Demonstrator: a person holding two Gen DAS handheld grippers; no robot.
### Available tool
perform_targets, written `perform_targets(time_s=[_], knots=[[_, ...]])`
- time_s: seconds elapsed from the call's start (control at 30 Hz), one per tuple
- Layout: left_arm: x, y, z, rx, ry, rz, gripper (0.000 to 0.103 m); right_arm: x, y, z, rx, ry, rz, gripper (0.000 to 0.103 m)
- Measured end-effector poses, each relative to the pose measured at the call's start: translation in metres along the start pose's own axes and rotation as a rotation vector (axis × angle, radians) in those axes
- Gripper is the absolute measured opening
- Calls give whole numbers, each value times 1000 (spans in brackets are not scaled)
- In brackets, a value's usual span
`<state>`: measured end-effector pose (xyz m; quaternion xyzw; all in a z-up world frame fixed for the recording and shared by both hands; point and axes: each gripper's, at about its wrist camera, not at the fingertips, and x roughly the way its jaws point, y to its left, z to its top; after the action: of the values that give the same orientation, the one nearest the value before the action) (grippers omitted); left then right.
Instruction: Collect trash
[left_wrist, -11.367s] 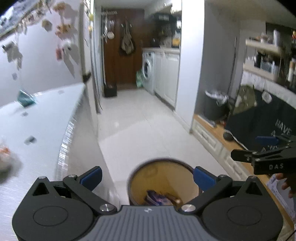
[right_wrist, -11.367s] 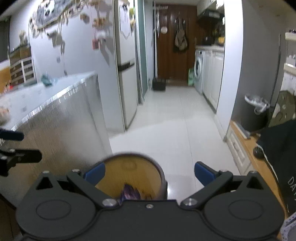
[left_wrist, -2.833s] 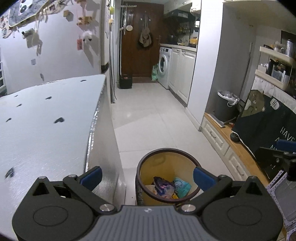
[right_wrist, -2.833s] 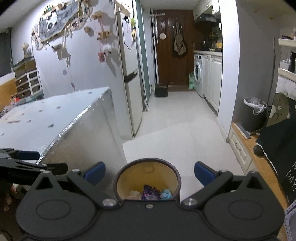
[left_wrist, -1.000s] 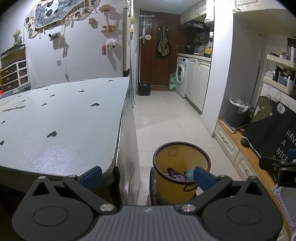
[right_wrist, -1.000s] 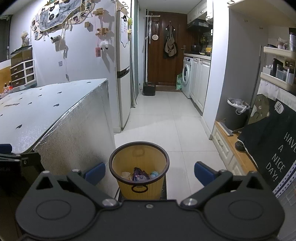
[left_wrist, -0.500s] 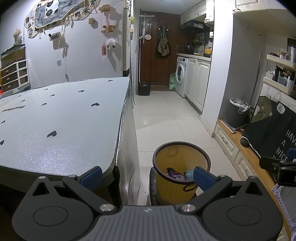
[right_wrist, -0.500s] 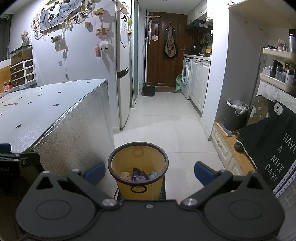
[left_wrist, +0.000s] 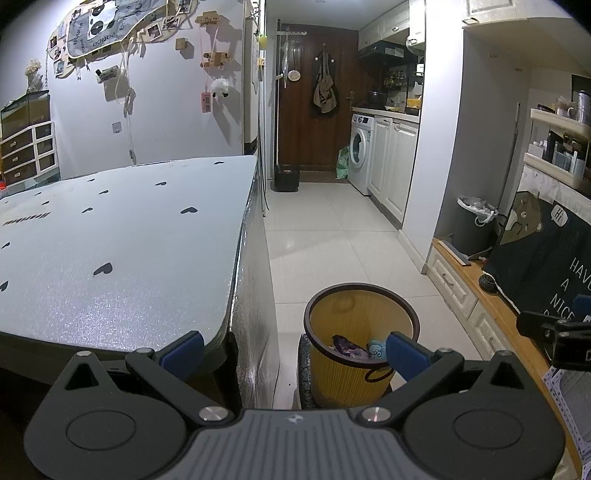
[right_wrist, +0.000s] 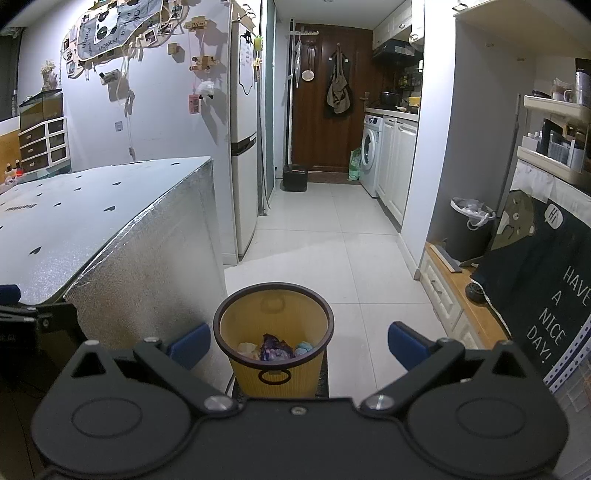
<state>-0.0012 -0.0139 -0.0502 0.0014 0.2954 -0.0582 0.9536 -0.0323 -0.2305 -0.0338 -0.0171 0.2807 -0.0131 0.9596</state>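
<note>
While both grippers hang spread and empty, the bin (right_wrist: 273, 332) sits nearer the right gripper (right_wrist: 295, 343), right of the left gripper (left_wrist: 291, 350).

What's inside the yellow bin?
The yellow bin holds a purple wrapper, a teal scrap and a pale crumpled piece. Anything beneath them is hidden.

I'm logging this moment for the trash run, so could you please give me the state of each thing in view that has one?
Yellow ribbed plastic waste basket: upright, uncovered, wrappers at the bottom.
Left gripper: open, empty.
Right gripper: open, empty.
White front-loading washing machine: door shut.
Dark wooden door: closed.
Dark lined bin: uncovered.
</note>
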Motion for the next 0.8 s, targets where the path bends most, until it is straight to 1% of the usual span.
perform_targets(time_s=[0.8], knots=[[0,0,-1,7,1,1,103,0,-2,0,1,1,-4,103]])
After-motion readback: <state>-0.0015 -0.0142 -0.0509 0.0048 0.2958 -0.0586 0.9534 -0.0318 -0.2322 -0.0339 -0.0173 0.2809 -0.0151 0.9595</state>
